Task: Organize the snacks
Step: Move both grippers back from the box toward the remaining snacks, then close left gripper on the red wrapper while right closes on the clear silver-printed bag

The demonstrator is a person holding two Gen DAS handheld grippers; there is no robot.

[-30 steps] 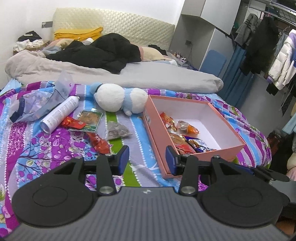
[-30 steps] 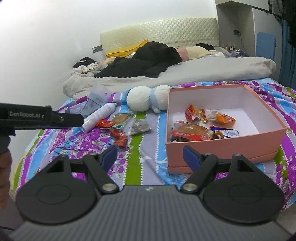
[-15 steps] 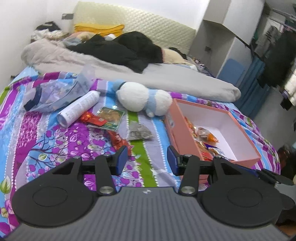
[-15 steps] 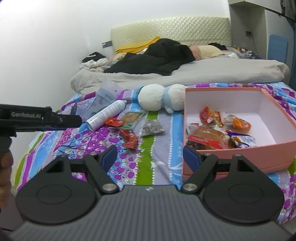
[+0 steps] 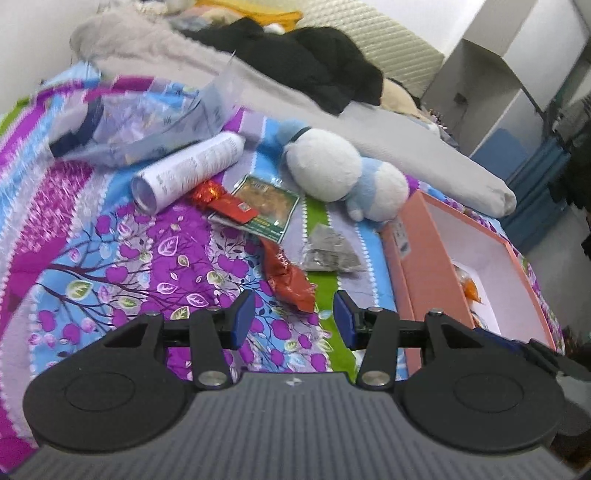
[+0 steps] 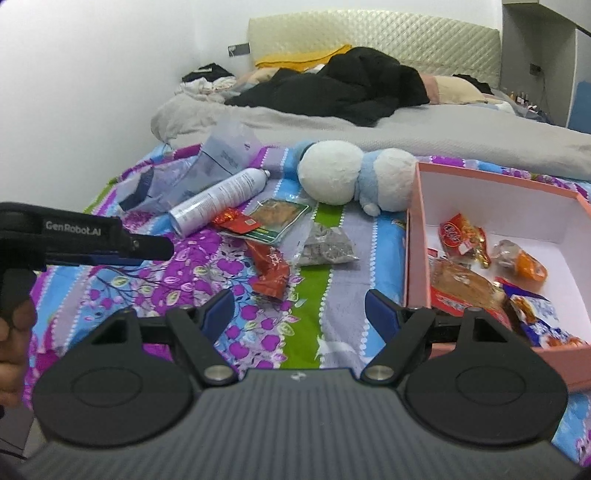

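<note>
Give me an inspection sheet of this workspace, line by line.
Surface: floral bedspread, bare in front of both grippers.
Job's things: pink box holding several snacks; red packet, grey pouch, green packet and a small red wrapper loose on the bedspread.
Clutter: spray can, plush toy, clear bag.
Grippers: left gripper open, empty, just short of the red packet; right gripper open, empty.
Cables: nothing seen.
Surroundings: grey duvet, black clothes, headboard, cabinet.
</note>
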